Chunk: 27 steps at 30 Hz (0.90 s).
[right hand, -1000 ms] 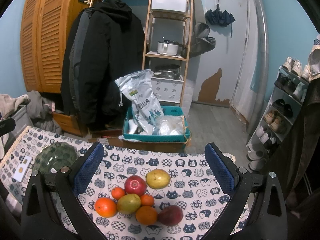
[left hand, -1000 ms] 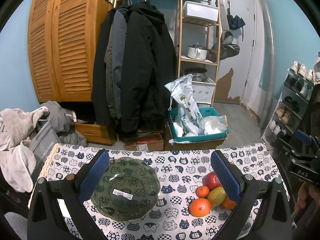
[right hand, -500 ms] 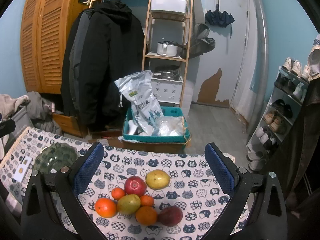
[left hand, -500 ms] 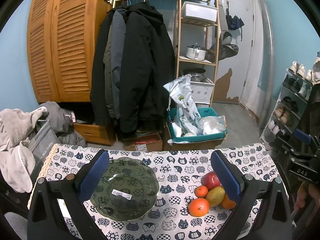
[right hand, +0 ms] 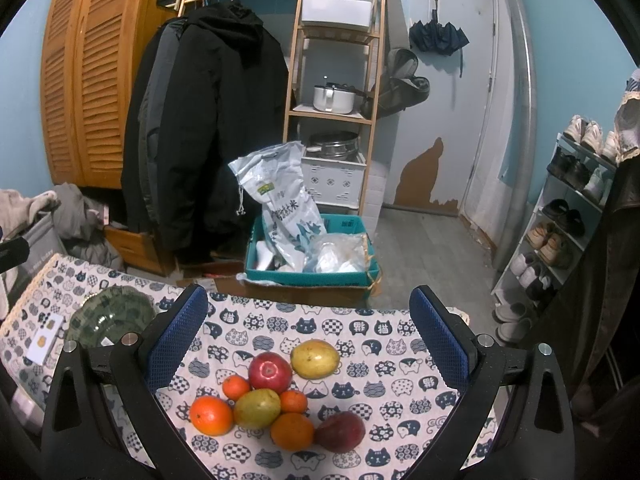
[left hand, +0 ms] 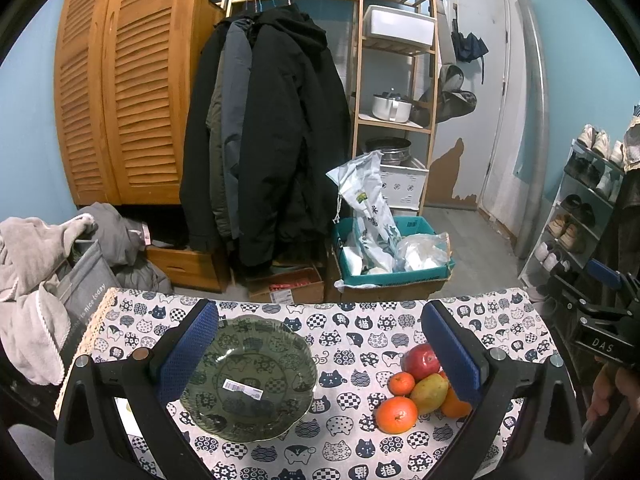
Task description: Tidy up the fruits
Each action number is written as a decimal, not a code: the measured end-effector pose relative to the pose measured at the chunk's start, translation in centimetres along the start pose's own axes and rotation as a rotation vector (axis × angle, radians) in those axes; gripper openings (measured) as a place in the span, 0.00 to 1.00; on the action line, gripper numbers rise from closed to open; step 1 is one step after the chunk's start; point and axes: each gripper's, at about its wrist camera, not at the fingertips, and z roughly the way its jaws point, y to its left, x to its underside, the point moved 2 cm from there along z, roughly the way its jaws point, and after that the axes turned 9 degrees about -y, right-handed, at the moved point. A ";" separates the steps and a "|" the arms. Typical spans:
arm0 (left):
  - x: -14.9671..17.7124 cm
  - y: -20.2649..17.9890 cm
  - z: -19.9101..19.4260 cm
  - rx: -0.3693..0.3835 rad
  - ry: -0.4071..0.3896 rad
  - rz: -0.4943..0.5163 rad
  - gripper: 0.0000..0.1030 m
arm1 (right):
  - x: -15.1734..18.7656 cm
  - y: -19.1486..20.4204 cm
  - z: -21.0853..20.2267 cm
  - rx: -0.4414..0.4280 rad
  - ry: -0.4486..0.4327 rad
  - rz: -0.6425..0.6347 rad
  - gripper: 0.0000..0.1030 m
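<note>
With jaws apart and empty, the left gripper (left hand: 318, 354) frames the green plate (left hand: 248, 376) at lower left while the right gripper (right hand: 308, 344) brackets the fruit pile (right hand: 276, 396) at lower centre, ready for transfer.

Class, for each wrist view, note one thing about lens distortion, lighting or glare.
Left wrist view: fisheye bends the pipe and blackens the corners; the glass plate shows soft sheen, no harsh glare. Right wrist view: the same curvature bows the wardrobe; the red apple carries a small highlight.
</note>
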 end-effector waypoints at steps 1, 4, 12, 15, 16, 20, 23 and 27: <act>0.0 0.0 0.0 -0.001 0.000 0.000 0.99 | 0.0 0.0 0.0 0.000 -0.001 0.000 0.96; 0.0 0.0 0.0 -0.001 0.000 -0.001 0.99 | 0.0 0.0 0.0 0.000 0.000 0.001 0.96; 0.1 0.0 0.0 -0.001 0.000 -0.002 0.99 | -0.1 0.1 0.0 0.000 -0.001 0.000 0.96; 0.1 0.0 0.0 0.000 0.000 -0.002 0.99 | -0.1 0.1 -0.1 0.000 -0.001 0.000 0.96; 0.1 0.1 0.0 -0.001 0.000 -0.002 0.99 | -0.1 0.1 -0.1 0.001 -0.001 0.000 0.96; 0.1 0.1 0.0 -0.001 0.000 -0.002 0.99 | -0.1 0.0 -0.1 0.000 -0.001 0.000 0.96; 0.1 0.1 0.0 -0.001 0.000 -0.004 0.99 | -0.1 0.0 -0.1 0.000 -0.002 0.000 0.96; 0.1 -0.4 -0.1 -0.001 0.001 -0.008 0.99 | -0.1 0.0 -0.1 0.000 -0.003 0.000 0.96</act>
